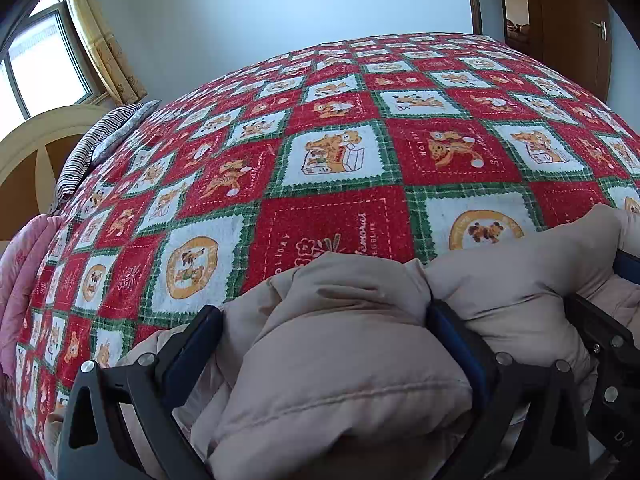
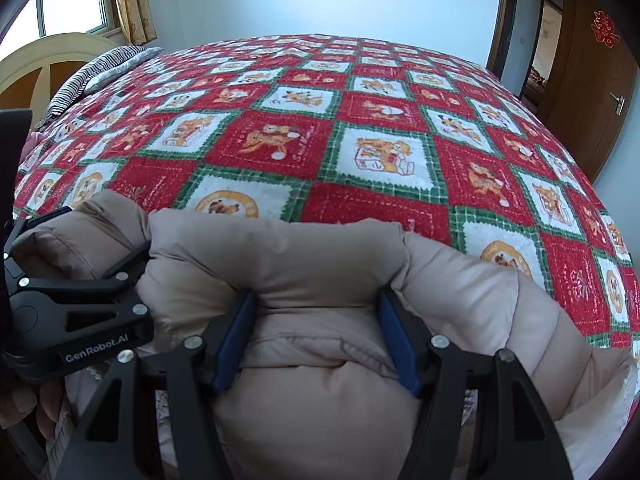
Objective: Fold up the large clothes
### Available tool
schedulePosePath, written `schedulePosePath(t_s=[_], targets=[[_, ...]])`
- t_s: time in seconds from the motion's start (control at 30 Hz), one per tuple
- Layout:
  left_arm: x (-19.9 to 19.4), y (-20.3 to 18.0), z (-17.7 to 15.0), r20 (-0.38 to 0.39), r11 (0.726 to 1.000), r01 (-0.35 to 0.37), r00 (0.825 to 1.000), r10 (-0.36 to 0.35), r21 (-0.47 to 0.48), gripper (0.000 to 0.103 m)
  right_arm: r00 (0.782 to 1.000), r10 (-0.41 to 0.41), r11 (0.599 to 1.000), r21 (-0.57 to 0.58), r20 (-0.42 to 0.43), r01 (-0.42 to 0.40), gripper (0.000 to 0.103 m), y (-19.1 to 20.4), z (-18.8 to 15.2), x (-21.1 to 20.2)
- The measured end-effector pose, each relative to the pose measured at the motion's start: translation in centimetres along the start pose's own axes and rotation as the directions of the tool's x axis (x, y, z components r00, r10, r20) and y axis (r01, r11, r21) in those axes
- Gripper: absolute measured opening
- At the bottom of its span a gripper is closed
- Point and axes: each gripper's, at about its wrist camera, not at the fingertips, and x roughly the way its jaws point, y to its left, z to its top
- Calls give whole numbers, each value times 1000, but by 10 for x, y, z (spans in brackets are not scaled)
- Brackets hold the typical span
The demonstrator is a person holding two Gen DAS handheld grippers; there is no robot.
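Both your grippers, left gripper and right gripper, have their fingers clamped on the bunched beige down jacket at the bed's near edge. Folding looks under way, no tidy stack yet. Red checked bedspread bare beyond; striped pillow, window, door.

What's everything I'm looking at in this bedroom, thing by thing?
Puffy jacket: one, beige, bunched at the near edge of the bed.
Blanket: one, red, white and green checks with bear pictures, covering the bed.
Pillow: one, striped dark and white, far left by the headboard.
Quilt: one, pink, left edge of the bed.
Headboard: one, cream, far left.
Curtain: one, yellow, beside the window.
Door: one, brown, right.
Left hand-held gripper: black with blue pads, clamped on the jacket.
Right hand-held gripper: same, clamped on the jacket.
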Motion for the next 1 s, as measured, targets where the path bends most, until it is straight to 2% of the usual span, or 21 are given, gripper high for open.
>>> schedulePosePath(t_s=[0.73,0.8,0.83,0.9,1.0], targets=[[0,-2,1,1,1000,-4,1000,4,2,103,1000,-24,1000,-18,-8,24,67,3,1,2],[-1,4,6,-23,1000,27,999,-27,-12,102,1000,-17,1000,-27,-24,16,67,2,4,0],[-7,9,9,-25,999,33,999,-33,-24,102,999,0,1000,-26,-33,-1,67,-2,6,-3],[-36,23,16,33,998,41,999,-39,-46,102,1000,28,999,22,-2,-28,68,-16,6,-26],[-86,42,6,109,997,76,991,-73,-25,102,999,17,998,63,51,-20,75,-38,-9,-69]])
